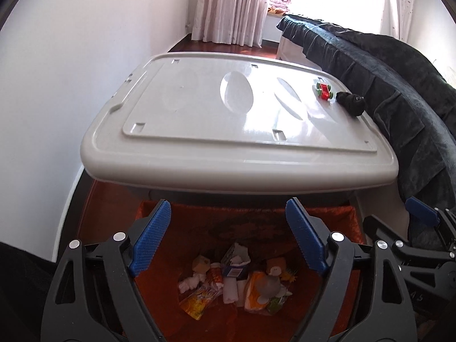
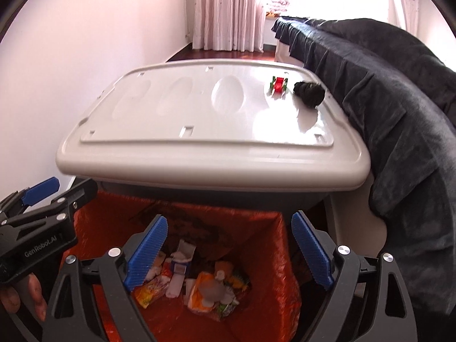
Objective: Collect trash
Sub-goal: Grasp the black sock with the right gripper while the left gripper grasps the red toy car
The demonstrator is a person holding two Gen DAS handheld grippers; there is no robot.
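Hard to make out much down in the bag [image 1: 336, 219]: the trash [image 1: 236, 285] at the bottom is a jumble of crumpled wrappers, white tissue wads and a small blue carton, and in my right view part of the pile is smeared with blur. My own tongs cut off the bag's sides in both views, and the bin under it doesn't show at all.

Both tongs are over the bag with jaws wide apart and nothing between them. Left tongs [image 1: 228, 236] frame the pile; right tongs [image 2: 229, 248] do the same from the other side. Each pokes into the other's view at the edge, and a bit of my hand [image 2: 25, 299] shows under the left one.

Right behind the bag a big grey box lid [image 1: 199, 148] blocks everything beyond the bag's far rim. It's smooth glossy plastic with oval dimples and rounded corners. On its far right corner sit a little red and green toy [image 1: 324, 87] and a black lump [image 1: 351, 103] just beside it, can't tell what that one is, looks like fabric.

A dark velvety blanket [image 1: 399, 108] drapes off the bed on the right, touching the lid's edge. The bag is shiny orange-red, crinkly. Pale curtains [image 1: 228, 5] at the back, window blown out white.
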